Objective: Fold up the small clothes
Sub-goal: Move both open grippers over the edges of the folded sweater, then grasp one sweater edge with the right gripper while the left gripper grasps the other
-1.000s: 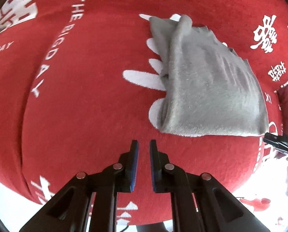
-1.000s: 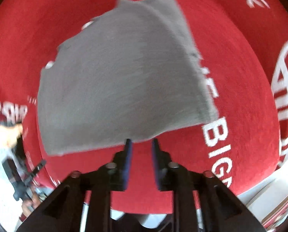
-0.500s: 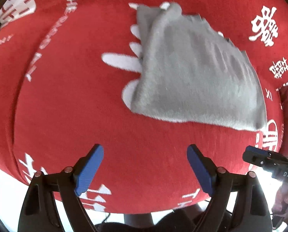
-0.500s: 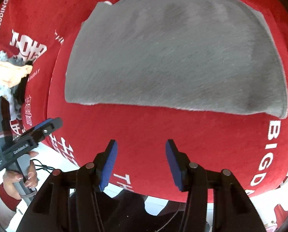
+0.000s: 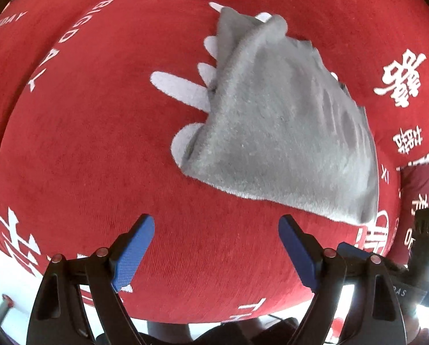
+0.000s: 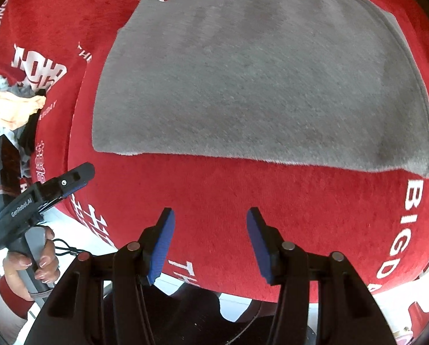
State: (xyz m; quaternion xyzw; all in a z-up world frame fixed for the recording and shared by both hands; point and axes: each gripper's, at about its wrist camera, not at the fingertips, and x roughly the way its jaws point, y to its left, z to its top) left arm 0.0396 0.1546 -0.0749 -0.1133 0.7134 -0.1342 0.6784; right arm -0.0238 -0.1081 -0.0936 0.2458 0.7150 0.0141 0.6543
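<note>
A grey fleece garment (image 5: 283, 135) lies folded flat on the red printed cloth (image 5: 85, 143). It fills the upper part of the right wrist view (image 6: 257, 80). My left gripper (image 5: 216, 227) is open and empty, a little short of the garment's near folded edge. My right gripper (image 6: 210, 218) is open and empty, just in front of the garment's long near edge. The left gripper also shows at the left of the right wrist view (image 6: 56, 185), held by a hand.
A pile of other small clothes (image 6: 10, 106) lies at the far left of the red cloth. The cloth's front edge (image 6: 93, 230) drops to a white surface. The right gripper's body (image 5: 424, 247) shows at the right edge of the left wrist view.
Both grippers were shut a second ago and have opened. Both have drawn back from the garment, which stays flat on the cloth.
</note>
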